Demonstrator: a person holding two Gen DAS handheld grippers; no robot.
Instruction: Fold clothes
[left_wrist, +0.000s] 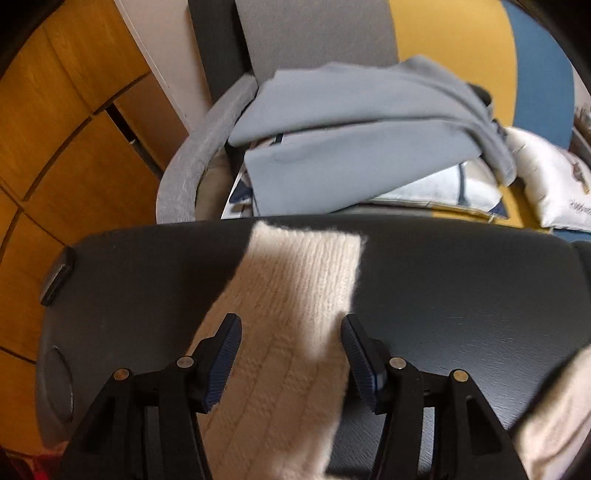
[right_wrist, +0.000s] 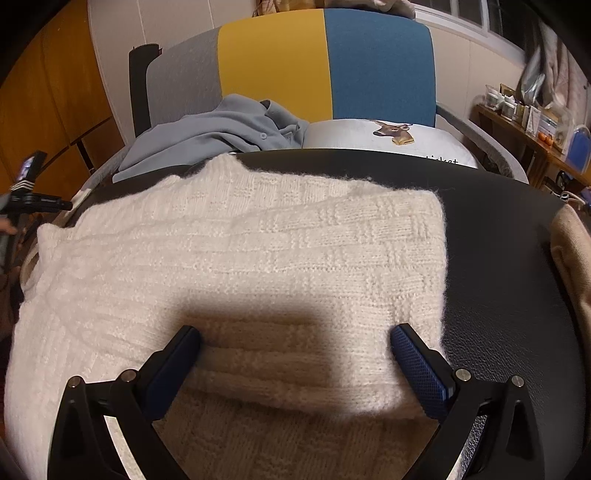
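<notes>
the cream knitted sweater (right_wrist: 236, 266) lies folded on the black table (right_wrist: 498, 258), its right edge well short of the table's right edge and its far edge near the table's far edge. in the left wrist view one cream sleeve (left_wrist: 295, 317) stretches toward the far edge of the table. the left gripper (left_wrist: 291, 354) hovers over that sleeve with its jaws released, nothing pinched between them. the right gripper (right_wrist: 295, 365) sits at the sweater's near folded edge, jaws spread wide on either side of the knit, not clenched on it. beyond the far edge, a grey-blue garment (right_wrist: 207, 136) and a deer-print cushion (right_wrist: 388, 138) rest on a grey, yellow and blue sofa (right_wrist: 325, 59).
</notes>
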